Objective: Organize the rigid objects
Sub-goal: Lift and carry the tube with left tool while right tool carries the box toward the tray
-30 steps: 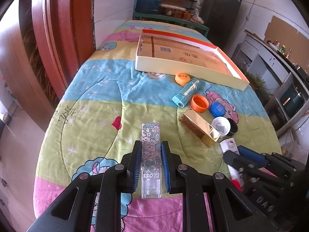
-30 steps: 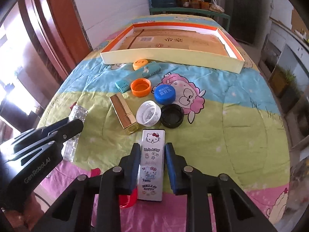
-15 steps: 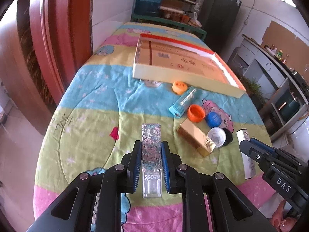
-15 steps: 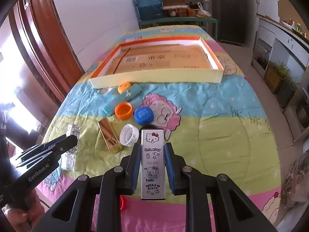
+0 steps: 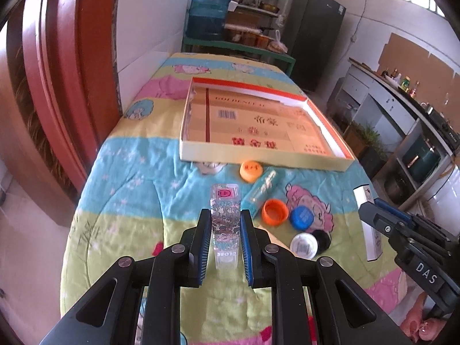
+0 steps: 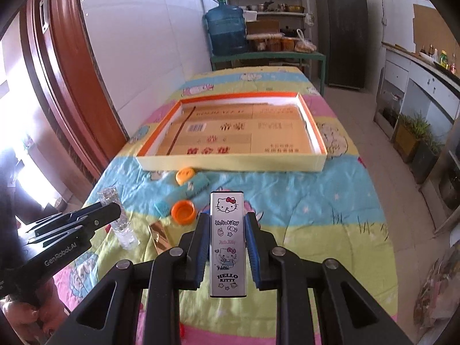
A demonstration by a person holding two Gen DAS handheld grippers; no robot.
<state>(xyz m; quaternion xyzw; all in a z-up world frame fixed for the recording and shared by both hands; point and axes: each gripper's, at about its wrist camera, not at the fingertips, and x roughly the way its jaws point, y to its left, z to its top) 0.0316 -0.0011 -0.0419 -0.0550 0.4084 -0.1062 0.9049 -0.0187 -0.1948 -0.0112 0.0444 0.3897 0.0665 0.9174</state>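
Left wrist: left claw (image 5: pixel 225 231) pinches clear case (image 5: pixel 225 224) | right claw (image 6: pixel 227 237) pinches Hello Kitty box (image 6: pixel 227 244)

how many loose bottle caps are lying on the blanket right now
5 in the left wrist view: a light orange cap by the tray, an orange cap, a blue cap, a white cap, a black cap. Others may be hidden behind the grippers.

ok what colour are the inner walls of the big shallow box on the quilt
Orange inside, cream outside. The box shows it best in the right wrist view, along its left inner wall.
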